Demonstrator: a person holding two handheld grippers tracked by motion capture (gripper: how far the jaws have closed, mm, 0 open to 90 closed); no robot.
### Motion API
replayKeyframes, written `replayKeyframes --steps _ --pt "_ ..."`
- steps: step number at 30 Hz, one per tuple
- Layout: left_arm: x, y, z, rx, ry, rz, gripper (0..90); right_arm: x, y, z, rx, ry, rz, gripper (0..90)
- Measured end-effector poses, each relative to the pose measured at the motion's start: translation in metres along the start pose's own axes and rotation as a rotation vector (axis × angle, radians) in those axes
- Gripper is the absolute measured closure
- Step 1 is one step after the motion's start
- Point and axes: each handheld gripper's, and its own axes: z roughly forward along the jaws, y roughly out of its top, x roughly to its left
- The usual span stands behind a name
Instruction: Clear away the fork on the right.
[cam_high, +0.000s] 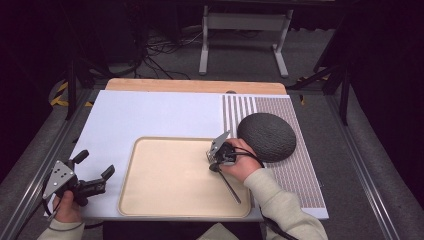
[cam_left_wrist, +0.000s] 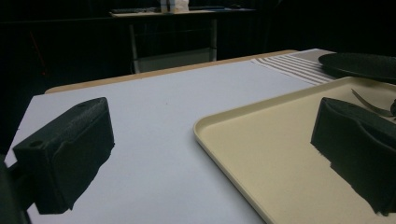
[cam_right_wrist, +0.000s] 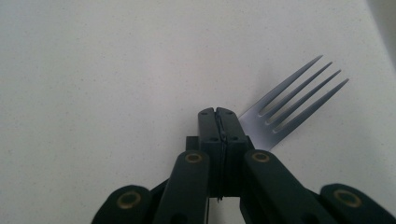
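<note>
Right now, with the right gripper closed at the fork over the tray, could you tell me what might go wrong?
1. The right gripper looks shut beside the fork rather than around it, so a lift may leave the fork behind.
2. The fork lies near the tray's right rim; a nudge could push it out.
3. The dark plate sits close behind the right hand, so a backward swing could bump it.

Dim and dark around the table (cam_high: 150, 107) in the high view, soft overall. Murky, underexposed in the left gripper view, near pads (cam_left_wrist: 65, 158) blurred. Bright, even light in the right gripper view; fork (cam_right_wrist: 289, 105) sharp, faint shadow beside it.
</note>
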Motion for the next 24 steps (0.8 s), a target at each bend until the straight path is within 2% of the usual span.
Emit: replayKeyframes --steps 10,14,24 --pt "0.0 0.0 0.0 0.0 0.001 0.0 0.0 -0.005 -0.003 -0.004 0.029 -0.053 0.019 89.6" --pt "0.0 0.0 0.0 0.001 0.0 0.0 0.0 -0.008 -0.007 -0.007 0.04 -0.067 0.041 89.6" --pt "0.0 0.0 0.0 0.001 0.001 0.001 0.0 -0.016 -0.019 -0.014 0.036 -0.104 0.084 89.6"
